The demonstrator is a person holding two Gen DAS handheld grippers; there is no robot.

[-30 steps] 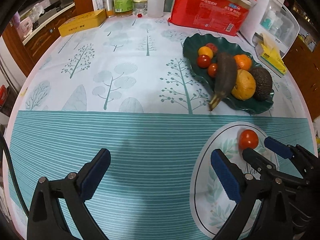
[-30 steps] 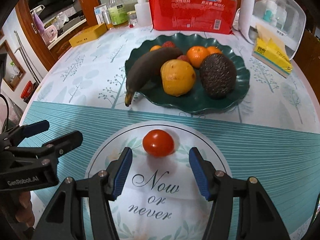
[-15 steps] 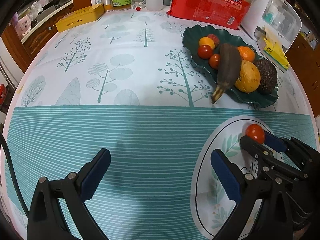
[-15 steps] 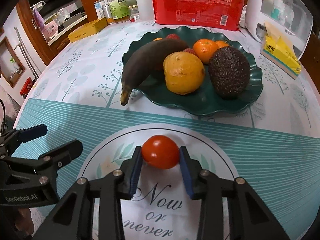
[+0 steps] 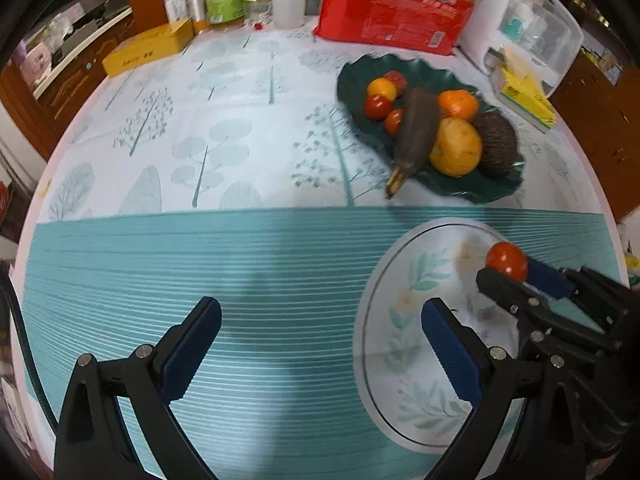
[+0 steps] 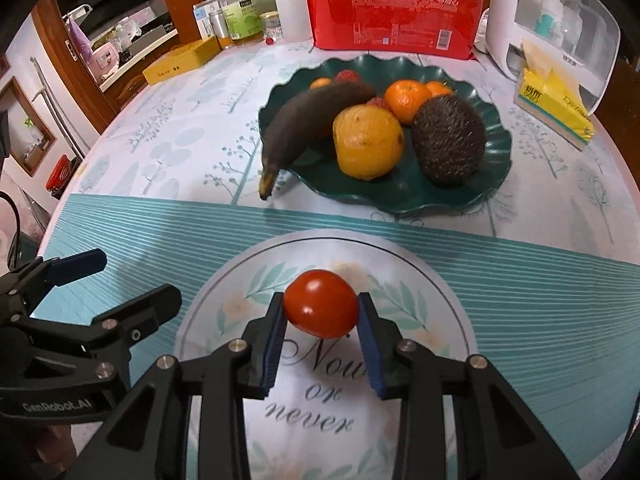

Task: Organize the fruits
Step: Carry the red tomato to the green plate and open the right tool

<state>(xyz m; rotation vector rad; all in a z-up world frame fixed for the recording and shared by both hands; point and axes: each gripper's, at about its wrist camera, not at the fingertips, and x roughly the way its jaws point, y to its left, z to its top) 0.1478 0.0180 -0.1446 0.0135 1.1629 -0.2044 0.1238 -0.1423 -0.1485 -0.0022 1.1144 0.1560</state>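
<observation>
My right gripper (image 6: 321, 309) is shut on a red tomato (image 6: 321, 303) over the round printed circle (image 6: 420, 280) of the tablecloth; it also shows in the left wrist view (image 5: 506, 261). Behind it, a dark green scalloped plate (image 6: 492, 184) holds a blackened banana (image 6: 308, 116), a yellow-orange fruit (image 6: 368, 142), a dark rough avocado (image 6: 448, 140), tangerines (image 6: 406, 96) and small red fruits. My left gripper (image 5: 320, 344) is open and empty above the striped teal cloth, left of the circle.
At the table's back stand a red package (image 6: 396, 12), bottles (image 6: 238, 12), a yellow box (image 6: 180, 62), a white appliance (image 6: 560, 20) and a yellow tissue pack (image 6: 554, 100). Wooden cabinets lie beyond the left edge.
My right gripper closed on the tomato and now holds it slightly raised. The left gripper stayed open, with its view shifting slightly.
</observation>
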